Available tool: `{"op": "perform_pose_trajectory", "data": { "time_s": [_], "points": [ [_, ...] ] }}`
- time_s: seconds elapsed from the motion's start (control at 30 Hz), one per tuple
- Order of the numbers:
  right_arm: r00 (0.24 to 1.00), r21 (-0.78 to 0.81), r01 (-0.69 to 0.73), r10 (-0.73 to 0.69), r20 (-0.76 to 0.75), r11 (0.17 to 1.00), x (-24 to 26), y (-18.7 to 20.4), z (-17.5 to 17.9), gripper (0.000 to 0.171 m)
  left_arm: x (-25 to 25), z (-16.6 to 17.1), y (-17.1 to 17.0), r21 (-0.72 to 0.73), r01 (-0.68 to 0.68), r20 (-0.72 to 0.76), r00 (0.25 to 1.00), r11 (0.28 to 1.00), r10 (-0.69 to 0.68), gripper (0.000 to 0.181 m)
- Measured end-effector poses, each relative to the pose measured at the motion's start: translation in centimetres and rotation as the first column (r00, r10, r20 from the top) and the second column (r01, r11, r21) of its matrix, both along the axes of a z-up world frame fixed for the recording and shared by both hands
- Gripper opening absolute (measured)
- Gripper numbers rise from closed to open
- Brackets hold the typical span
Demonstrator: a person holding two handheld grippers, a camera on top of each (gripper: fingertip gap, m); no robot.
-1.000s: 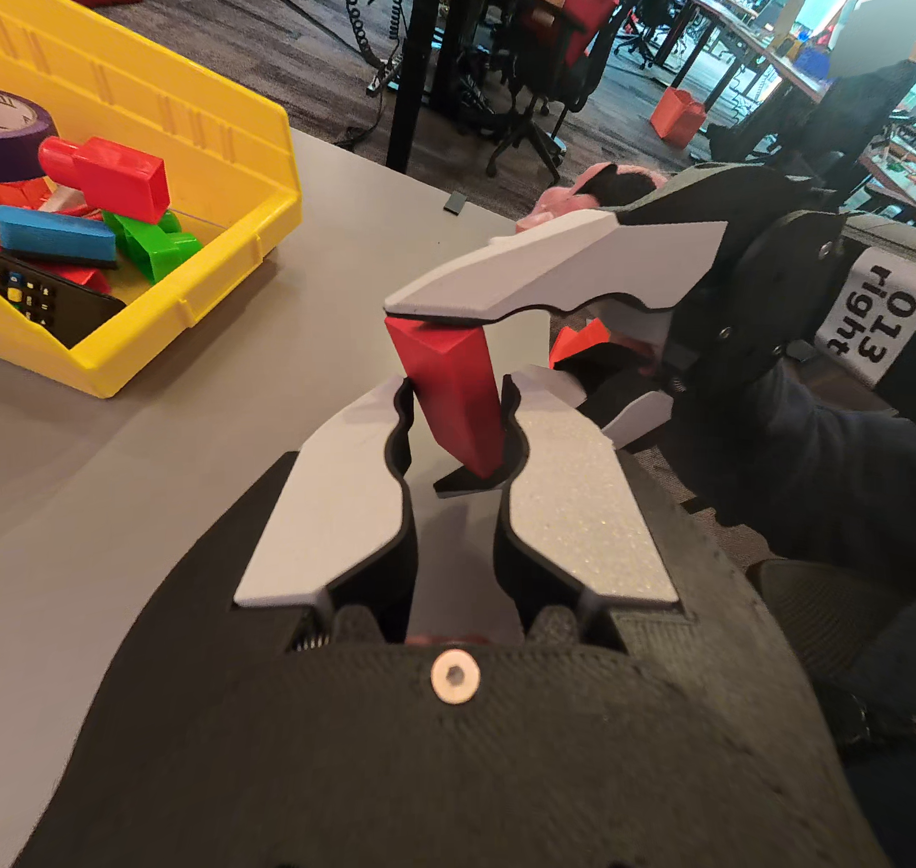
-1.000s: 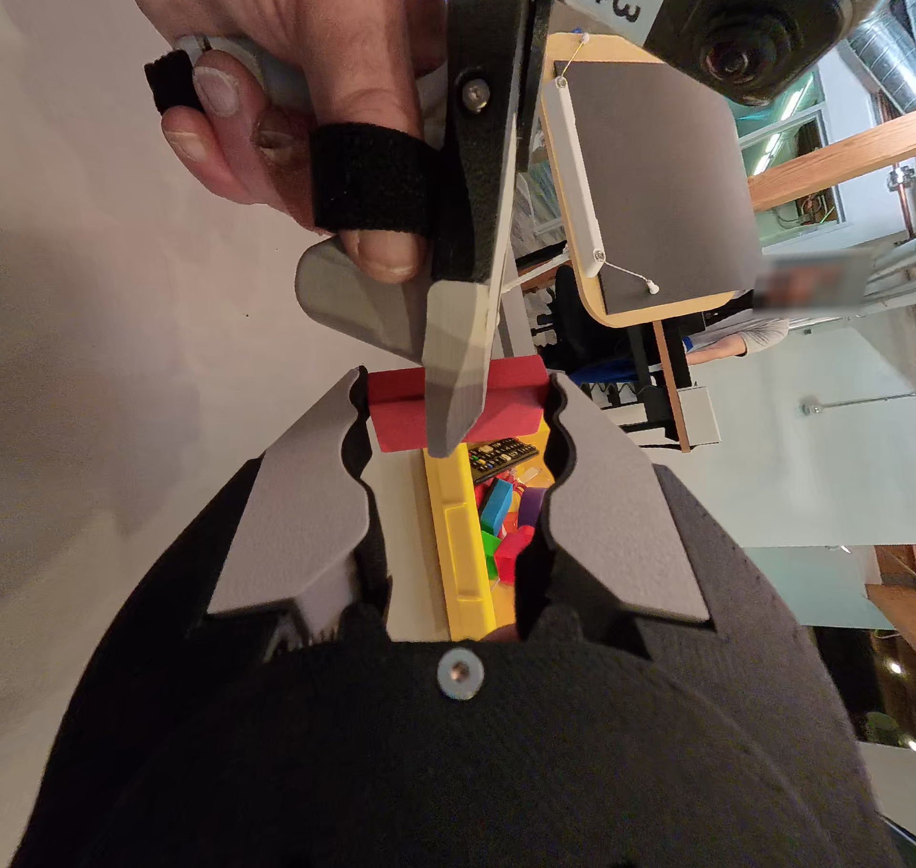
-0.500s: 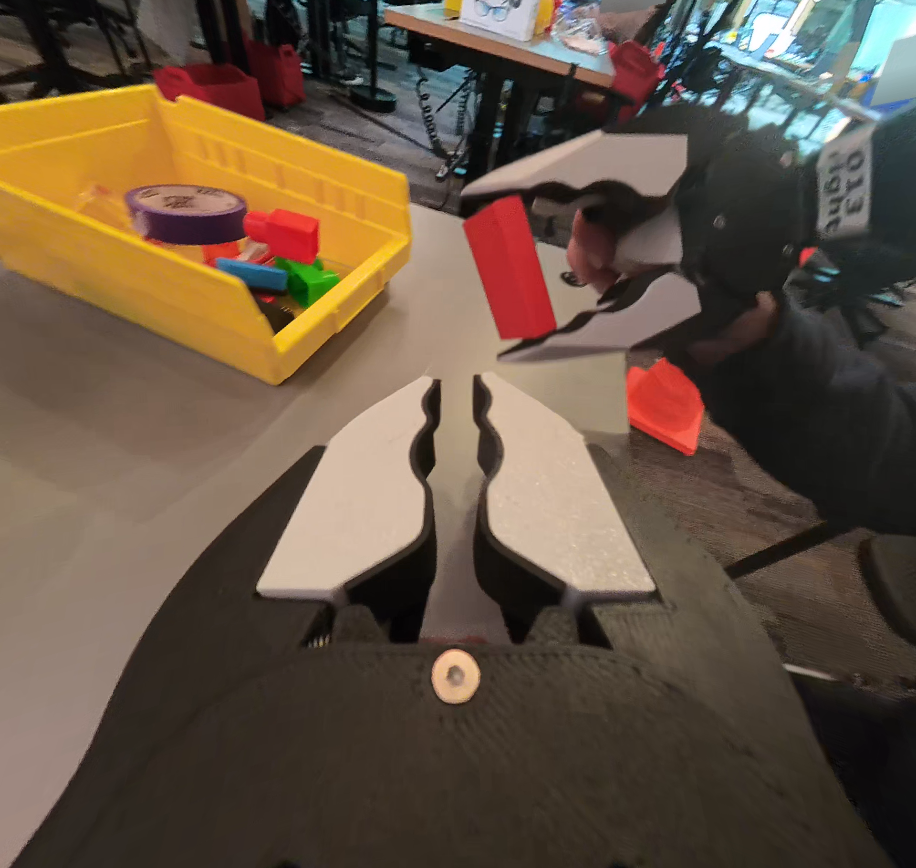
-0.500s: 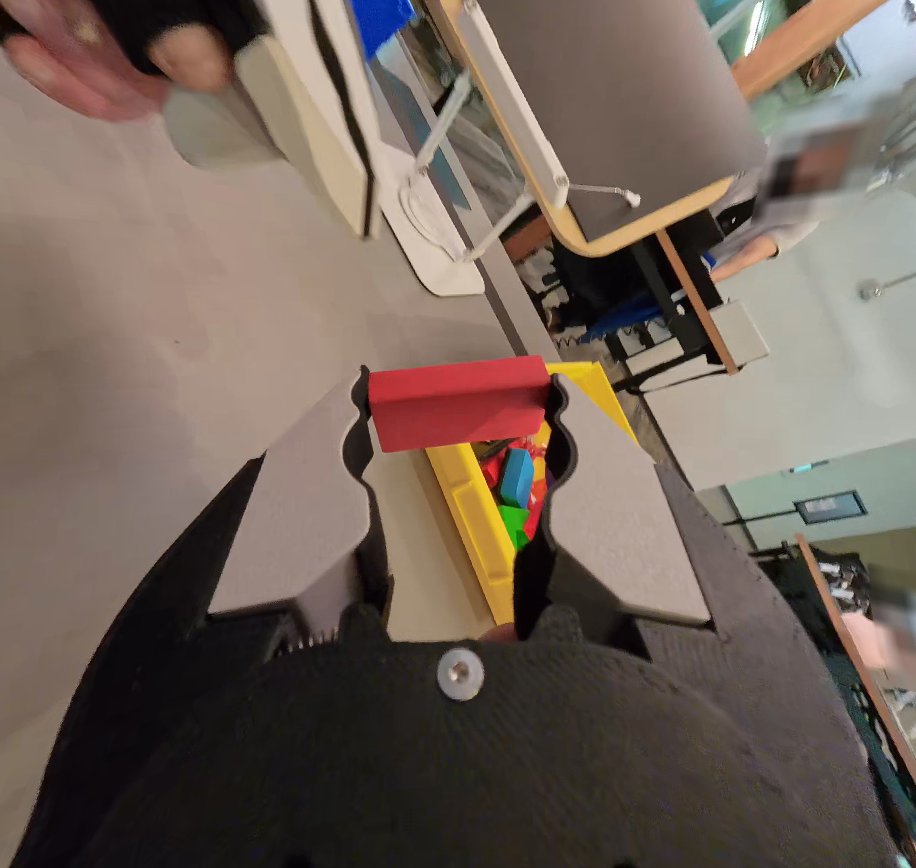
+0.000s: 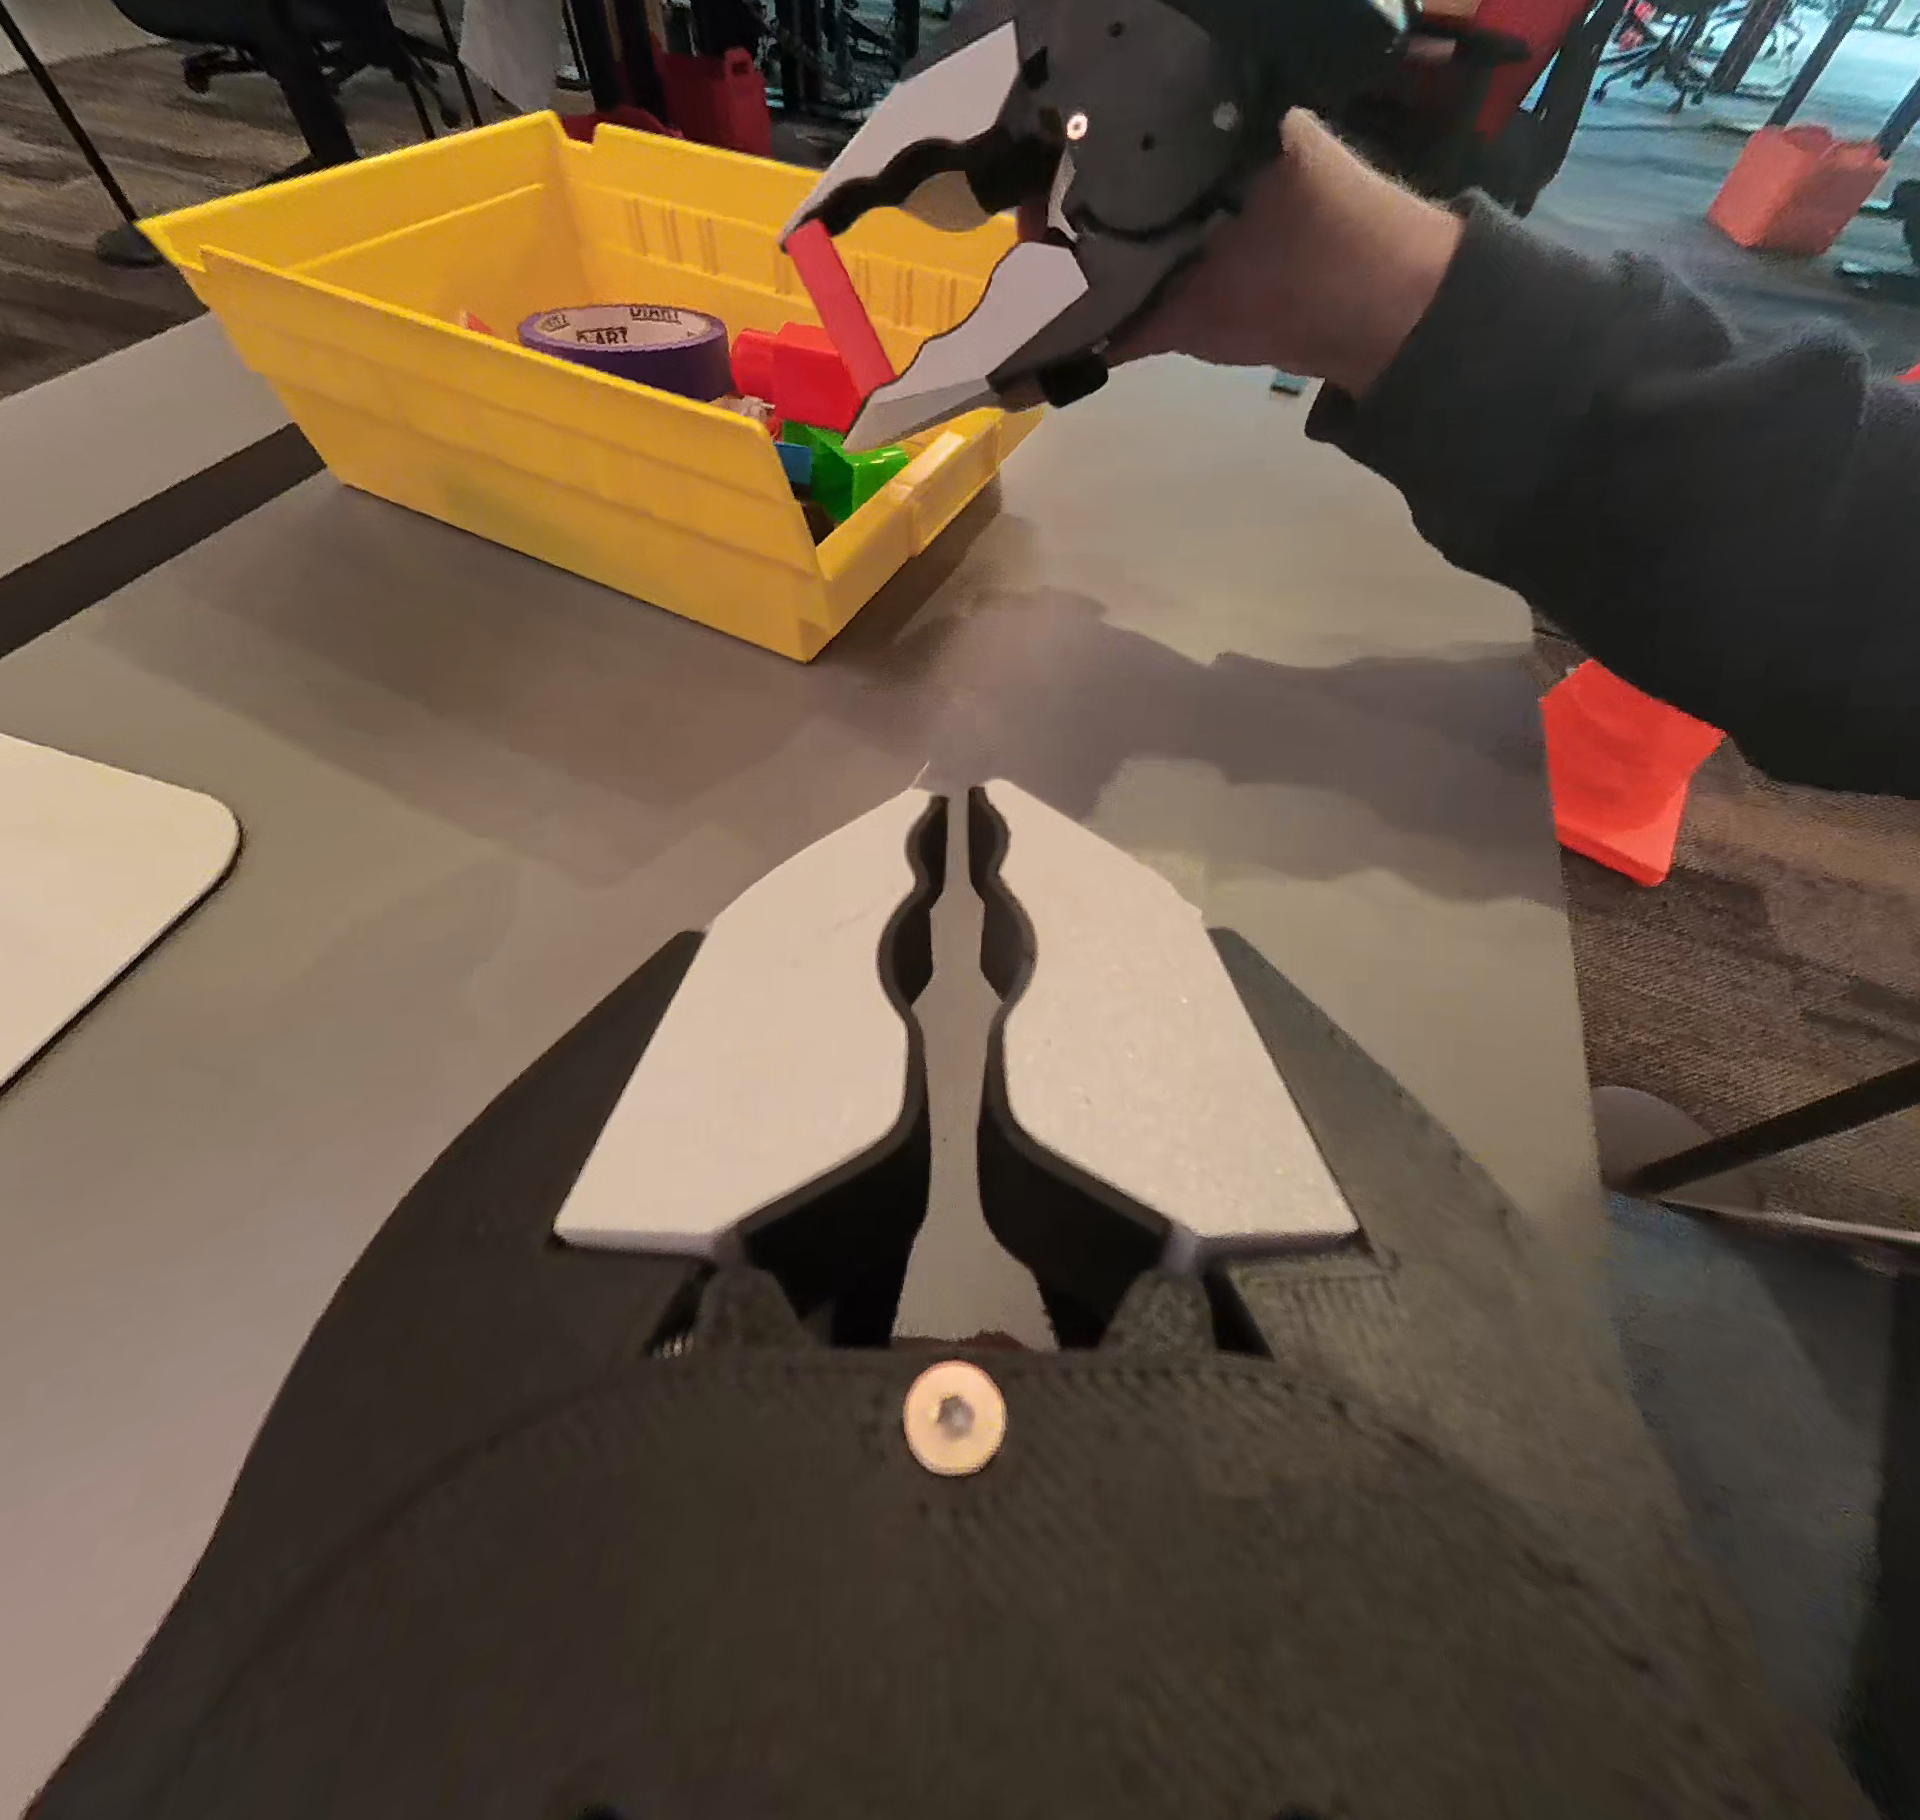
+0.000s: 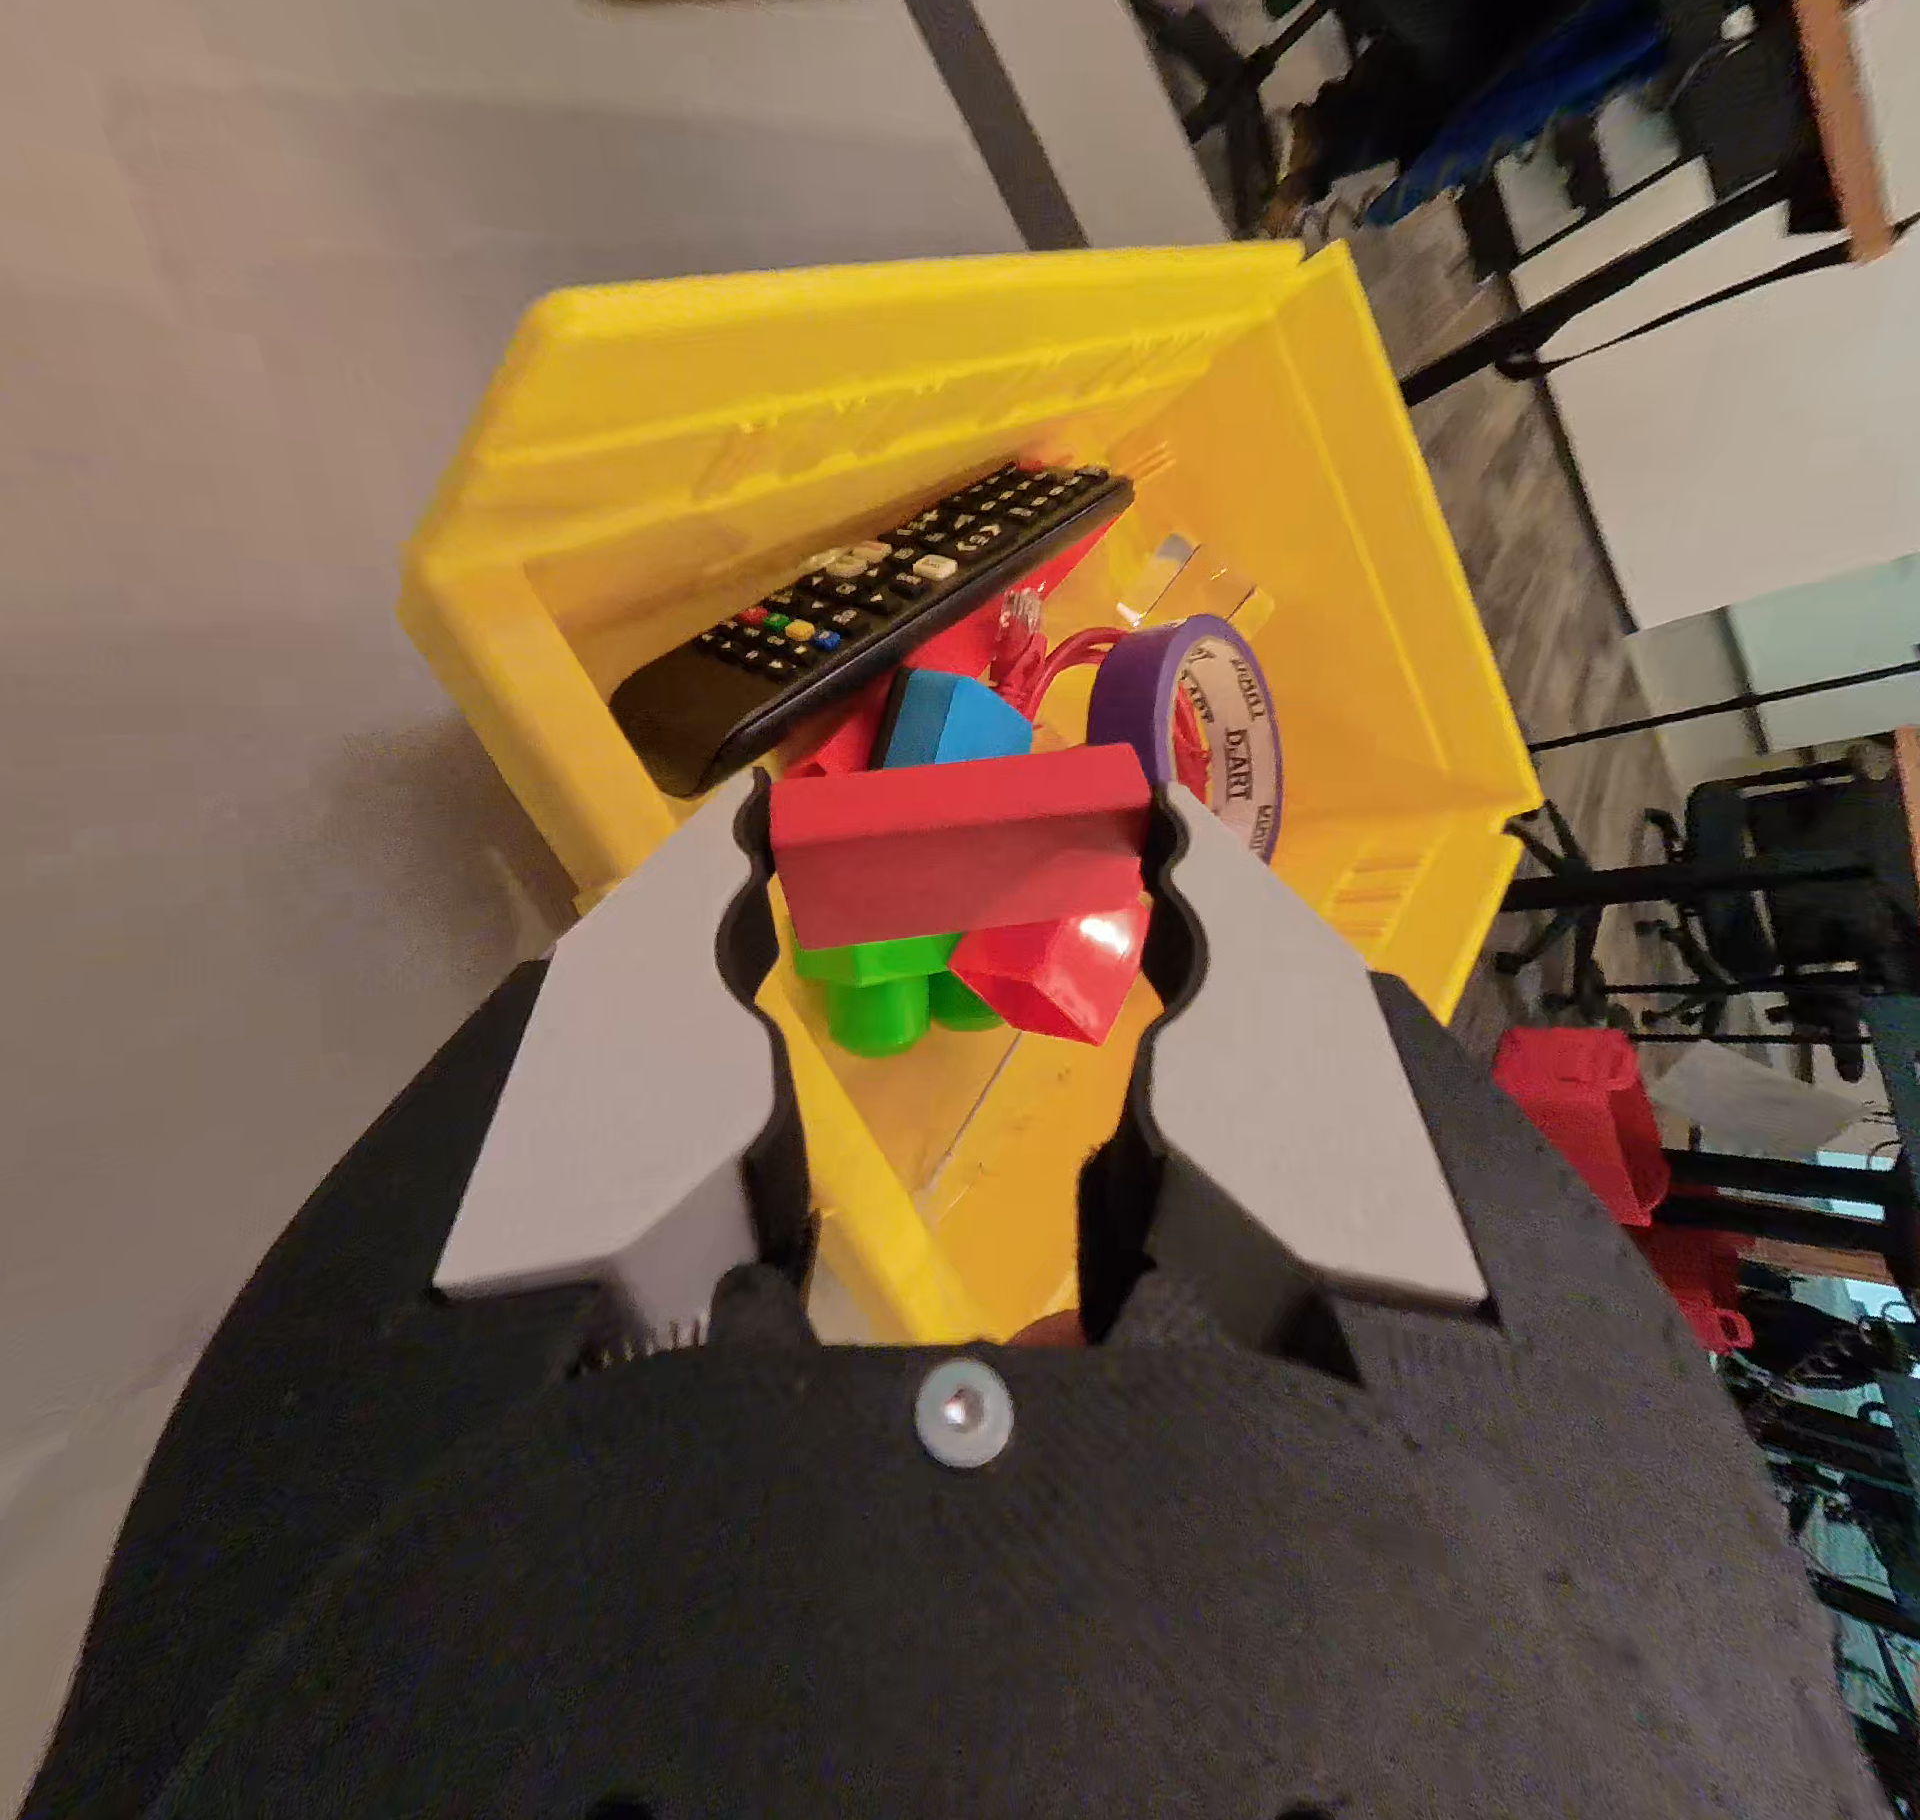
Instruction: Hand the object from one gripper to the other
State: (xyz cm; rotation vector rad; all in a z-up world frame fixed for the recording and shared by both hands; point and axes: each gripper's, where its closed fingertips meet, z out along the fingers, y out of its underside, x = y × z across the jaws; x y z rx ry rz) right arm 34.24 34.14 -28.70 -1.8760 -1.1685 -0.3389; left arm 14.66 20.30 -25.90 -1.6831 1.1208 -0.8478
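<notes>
My right gripper (image 6: 961,840) is shut on a red block (image 6: 956,851), held across its fingertips over the open front of a yellow bin (image 6: 831,357). In the left wrist view the right gripper (image 5: 831,326) holds the same red block (image 5: 842,310) tilted above the bin's (image 5: 499,461) near right corner. My left gripper (image 5: 958,796) is shut and empty, low over the grey table (image 5: 520,783), well short of the bin.
The bin holds a black remote (image 6: 862,617), a purple tape roll (image 6: 1195,721), a blue block (image 6: 951,721), a green block (image 6: 883,981) and a red block (image 6: 1049,960). A white pad (image 5: 83,887) lies at left. The table's edge runs at right, with an orange bin (image 5: 1616,783) on the floor. My hands' fingertips stand some 25 cm from each other.
The left gripper let go of the red block, shut and drew back. The right gripper carried the block away to above the yellow bin.
</notes>
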Motion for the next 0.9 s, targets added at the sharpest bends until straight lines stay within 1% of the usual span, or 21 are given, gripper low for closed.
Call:
{"op": "perform_pose_trajectory", "data": {
  "time_s": [0.1, 0.23, 0.37, 0.43, 0.5, 0.6, 0.73, 0.8, 0.9],
  "points": [
    [0.999, -0.091, 0.018, -0.015, 0.036, 0.996, 0.3, 0.6, -1.6, 0.068, -0.9, -0.2, 0.7, -0.012, -0.013, 0.016, 1.0, 1.0, 0.014, 0.003],
    [0.999, -0.177, 0.05, -0.049, 0.01, 0.983, 0.5, 1.0, -2.8, 0.068, -2.3, 0.1, 1.7, -0.025, -0.04, 0.046, 0.998, 0.999, 0.041, 0.006],
    [0.998, -0.187, 0.051, -0.059, -0.034, 0.981, 0.1, 1.2, -2.4, 0.068, -4.0, 0.9, 2.6, 0.009, -0.077, 0.05, 0.996, 0.997, 0.077, 0.012],
    [0.995, -0.204, 0.077, -0.087, -0.041, 0.976, 0.3, 1.2, -2.5, 0.075, -5.0, 1.2, 2.9, 0.024, -0.095, 0.05, 0.994, 0.995, 0.094, 0.015],
    [0.994, -0.212, 0.083, -0.097, -0.058, 0.974, 0.2, 1.1, -2.5, 0.077, -6.0, 1.5, 3.3, 0.044, -0.116, 0.04, 0.993, 0.992, 0.114, 0.016],
    [0.992, -0.131, 0.103, -0.112, -0.062, 0.986, 0.0, 1.4, -1.0, 0.072, -7.9, 2.3, 4.1, 0.091, -0.163, 0.033, 0.986, 0.982, 0.161, 0.017],
    [0.989, 0.037, 0.096, -0.092, -0.114, 0.995, -2.0, 1.1, 3.2, 0.062, -11.5, 4.1, 5.6, 0.171, -0.252, 0.015, 0.967, 0.953, 0.253, 0.019],
    [0.993, 0.117, 0.054, -0.04, -0.115, 0.992, -4.1, 0.6, 5.3, 0.059, -14.0, 5.1, 6.8, 0.213, -0.312, 0.0, 0.948, 0.926, 0.319, 0.021],
    [0.988, 0.197, -0.067, 0.093, -0.126, 0.978, -9.0, -0.9, 7.6, 0.063, -18.2, 6.7, 8.5, 0.257, -0.408, 0.005, 0.907, 0.876, 0.421, 0.025]
  ]
}}
